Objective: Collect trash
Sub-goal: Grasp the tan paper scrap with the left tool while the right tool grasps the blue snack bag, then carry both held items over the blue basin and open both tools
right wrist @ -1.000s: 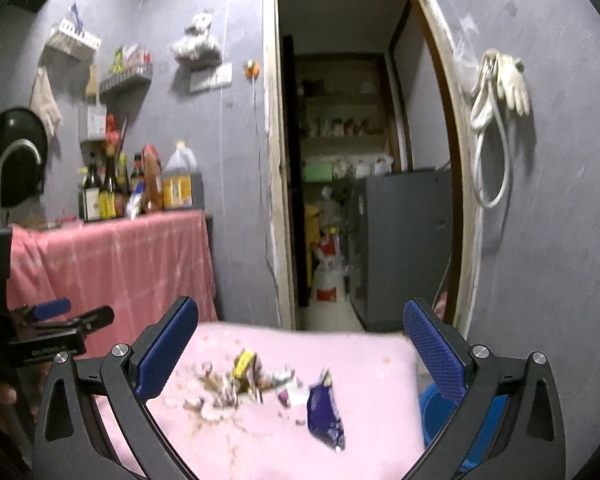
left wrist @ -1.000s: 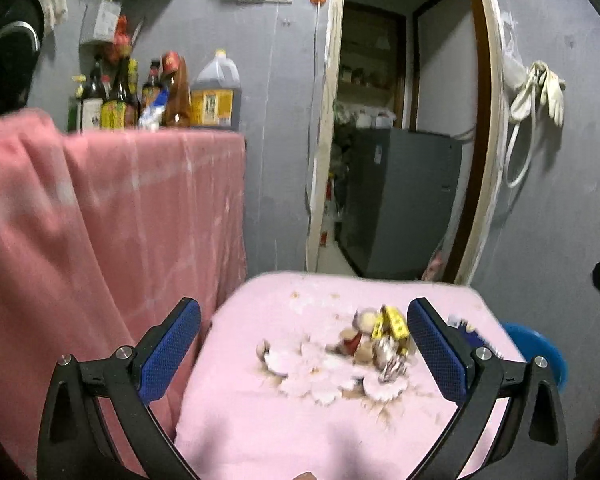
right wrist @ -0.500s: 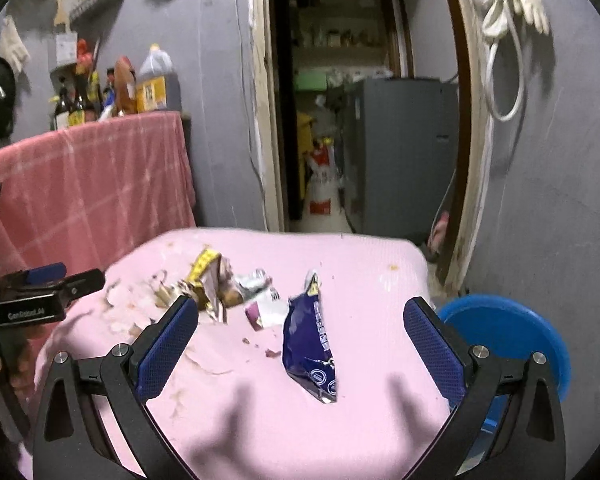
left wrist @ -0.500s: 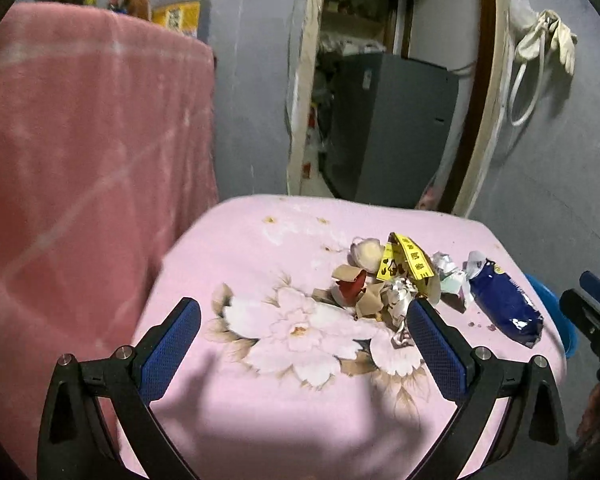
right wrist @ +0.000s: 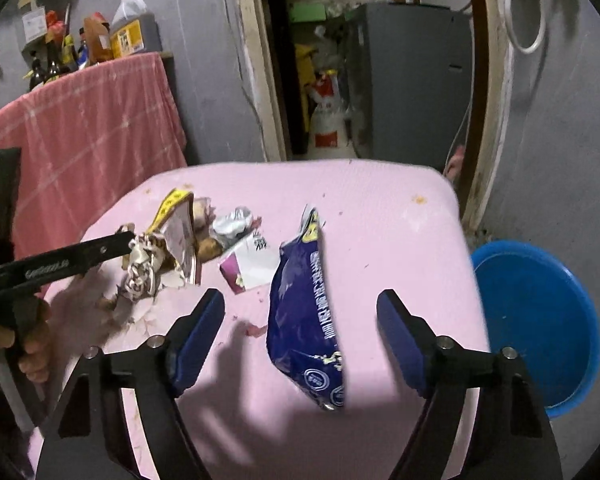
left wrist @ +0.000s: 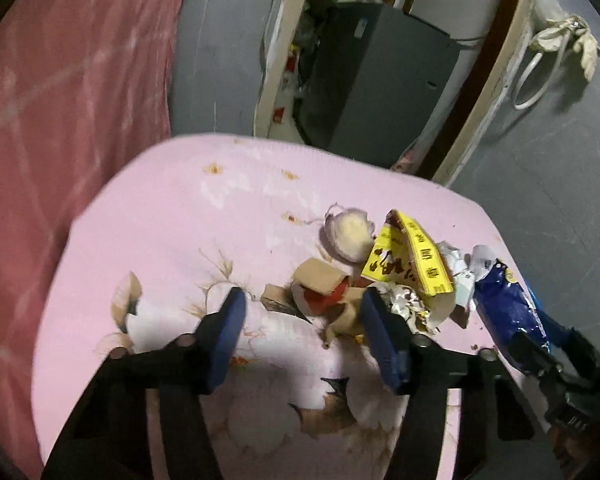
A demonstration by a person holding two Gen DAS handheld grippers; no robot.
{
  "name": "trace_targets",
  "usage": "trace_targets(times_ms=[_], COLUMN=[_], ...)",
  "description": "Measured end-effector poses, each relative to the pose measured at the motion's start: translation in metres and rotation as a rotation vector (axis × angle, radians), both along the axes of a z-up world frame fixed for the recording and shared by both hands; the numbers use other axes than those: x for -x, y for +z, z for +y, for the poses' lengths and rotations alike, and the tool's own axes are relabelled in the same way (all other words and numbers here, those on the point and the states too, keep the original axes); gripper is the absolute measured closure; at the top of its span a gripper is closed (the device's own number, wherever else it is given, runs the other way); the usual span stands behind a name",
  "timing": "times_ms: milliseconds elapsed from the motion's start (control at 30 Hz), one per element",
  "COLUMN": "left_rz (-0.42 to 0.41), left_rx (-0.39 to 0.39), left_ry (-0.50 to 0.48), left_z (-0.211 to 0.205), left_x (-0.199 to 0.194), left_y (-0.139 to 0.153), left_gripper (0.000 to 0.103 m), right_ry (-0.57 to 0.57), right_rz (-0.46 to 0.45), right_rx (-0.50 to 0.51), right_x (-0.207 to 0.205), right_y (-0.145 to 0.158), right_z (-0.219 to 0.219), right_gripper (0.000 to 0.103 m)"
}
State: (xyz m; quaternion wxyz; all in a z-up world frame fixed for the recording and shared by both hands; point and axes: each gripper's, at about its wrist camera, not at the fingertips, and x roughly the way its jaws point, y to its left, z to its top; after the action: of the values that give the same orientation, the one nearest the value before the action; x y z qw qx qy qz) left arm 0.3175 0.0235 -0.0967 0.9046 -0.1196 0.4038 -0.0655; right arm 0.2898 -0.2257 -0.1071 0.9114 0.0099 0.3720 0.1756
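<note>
A pile of trash lies on a pink flowered tablecloth [left wrist: 172, 216]: a yellow wrapper [left wrist: 414, 264], an onion skin [left wrist: 350, 234], brown and red scraps [left wrist: 322, 286], crumpled foil [left wrist: 404, 304] and a blue snack bag [left wrist: 508, 312]. My left gripper [left wrist: 302, 316] is open, low over the table, its jaws either side of the brown and red scraps. My right gripper [right wrist: 300, 316] is open, its jaws straddling the blue snack bag [right wrist: 306, 312]. The yellow wrapper [right wrist: 176, 216] and a white-purple packet [right wrist: 252, 260] lie left of the bag.
A blue basin [right wrist: 540, 332] sits on the floor right of the table. A pink cloth [right wrist: 84, 132] hangs at the left with bottles [right wrist: 96, 36] above it. A doorway with a grey cabinet [right wrist: 412, 76] is behind the table.
Both grippers moved forward and down toward the table. The left now brackets the scraps, the right now straddles the blue bag. Both jaws narrowed somewhat.
</note>
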Motion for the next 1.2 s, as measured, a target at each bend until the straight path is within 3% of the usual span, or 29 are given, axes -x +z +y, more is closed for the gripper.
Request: trace_targets(times_ms=[200, 467, 800, 1200], left_rz=[0.023, 0.003, -0.166, -0.445], left_rx=[0.097, 0.108, 0.075, 0.109], left_ry=[-0.029, -0.021, 0.036, -0.070], left_z=[0.008, 0.008, 0.004, -0.060], left_x=[-0.003, 0.010, 0.059, 0.085], left_y=[-0.001, 0.003, 0.039, 0.119], left_gripper=[0.087, 0.092, 0.093, 0.093], right_ry=[0.025, 0.038, 0.032, -0.021], right_rz=[0.023, 0.024, -0.088, -0.457], right_rx=[-0.011, -0.044, -0.095, -0.106], right_x=[0.000, 0.007, 0.028, 0.071], right_y=[-0.007, -0.007, 0.018, 0.108], right_z=[0.003, 0.000, -0.008, -0.039], right_gripper=[0.052, 0.083, 0.086, 0.087])
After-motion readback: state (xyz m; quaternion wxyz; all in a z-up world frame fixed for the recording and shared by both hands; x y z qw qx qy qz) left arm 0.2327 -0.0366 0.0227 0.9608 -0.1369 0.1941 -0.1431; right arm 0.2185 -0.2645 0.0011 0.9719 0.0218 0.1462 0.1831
